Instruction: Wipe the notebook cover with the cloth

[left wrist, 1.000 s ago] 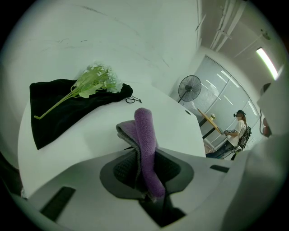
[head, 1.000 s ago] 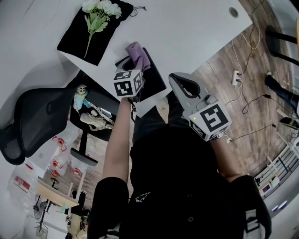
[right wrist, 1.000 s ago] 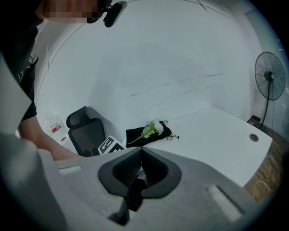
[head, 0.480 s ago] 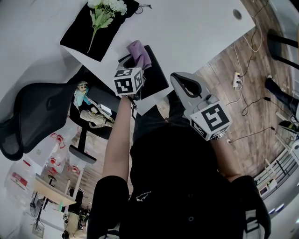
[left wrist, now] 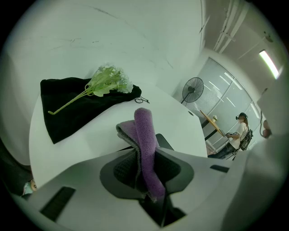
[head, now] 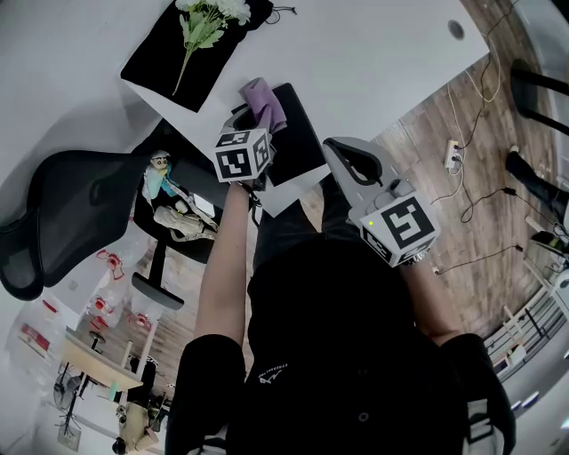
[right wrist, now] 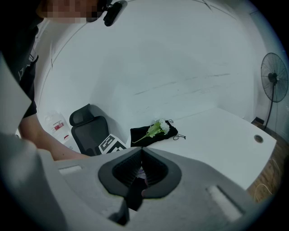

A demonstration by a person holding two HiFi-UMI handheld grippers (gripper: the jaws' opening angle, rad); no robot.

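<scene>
Far left, beyond the desk (head: 373, 53) edge: a black office chair (head: 62, 213). On the desk's far left part, a black bag (head: 160, 67) with white flowers (head: 203, 27) lying on it. Right of that, left gripper (left wrist: 145, 149), jaws clamped on a folded purple cloth (head: 265, 99), holding it at the far left corner of the black notebook (head: 298, 142) lying at the desk's near edge. Cannot tell whether cloth and cover touch. Further right, right gripper (right wrist: 141, 150), jaws pressed together on nothing, close by the notebook's right edge.
</scene>
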